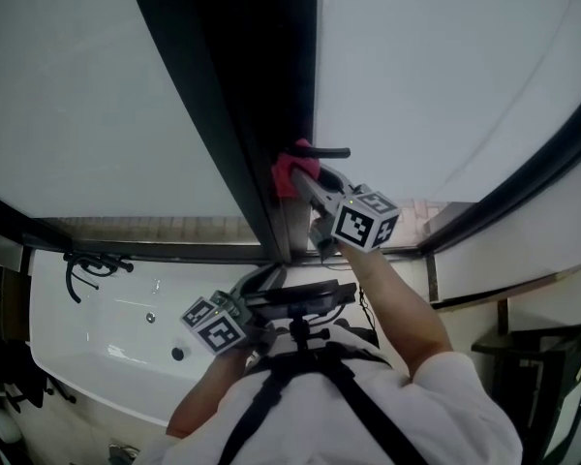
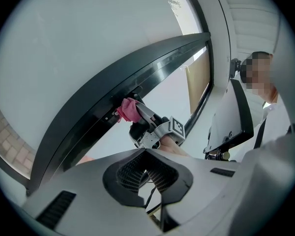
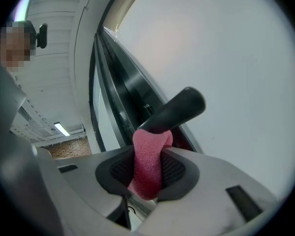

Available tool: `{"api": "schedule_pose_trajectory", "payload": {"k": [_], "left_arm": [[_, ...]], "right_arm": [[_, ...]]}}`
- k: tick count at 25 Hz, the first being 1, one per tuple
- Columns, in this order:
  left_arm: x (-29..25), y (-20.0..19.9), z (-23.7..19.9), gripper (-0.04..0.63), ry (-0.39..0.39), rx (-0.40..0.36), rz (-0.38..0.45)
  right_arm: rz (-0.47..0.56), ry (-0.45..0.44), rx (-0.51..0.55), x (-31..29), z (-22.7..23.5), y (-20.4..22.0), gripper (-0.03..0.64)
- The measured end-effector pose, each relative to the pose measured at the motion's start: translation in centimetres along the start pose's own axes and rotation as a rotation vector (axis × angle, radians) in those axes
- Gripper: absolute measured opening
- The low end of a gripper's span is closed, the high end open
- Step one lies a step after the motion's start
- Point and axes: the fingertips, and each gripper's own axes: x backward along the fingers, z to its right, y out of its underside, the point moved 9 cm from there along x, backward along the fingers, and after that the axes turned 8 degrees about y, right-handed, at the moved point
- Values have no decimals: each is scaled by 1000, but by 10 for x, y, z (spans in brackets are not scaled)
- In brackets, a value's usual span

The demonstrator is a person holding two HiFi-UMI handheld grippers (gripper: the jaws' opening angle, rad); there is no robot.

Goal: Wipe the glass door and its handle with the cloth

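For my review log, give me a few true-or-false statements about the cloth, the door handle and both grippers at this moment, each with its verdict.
1. The right gripper is shut on the pink cloth. True.
2. The cloth touches the black door handle. True.
3. The left gripper holds a second cloth. False: its jaws are together with nothing between them.
4. The left gripper is pressed against the glass door. False: in the head view it is held back near the person's body, apart from the door.
5. The cloth lies loose on the floor. False: it is clamped in the right gripper, up at the handle.
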Motion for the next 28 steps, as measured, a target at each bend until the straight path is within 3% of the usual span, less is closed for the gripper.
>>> {"api": "schedule_pose_trajectory", "payload": {"k": [18, 23, 28], "left_arm": [[-10, 6, 2, -12, 8, 3, -18], [-9, 6, 1, -12, 5, 9, -24], [-6, 5, -1, -12, -2, 9, -24]], "right_arm": [[83, 83, -40, 60, 36, -15, 106], [160, 161, -73, 84, 58, -18, 107], [71, 284, -7, 88, 68, -1, 107]]}}
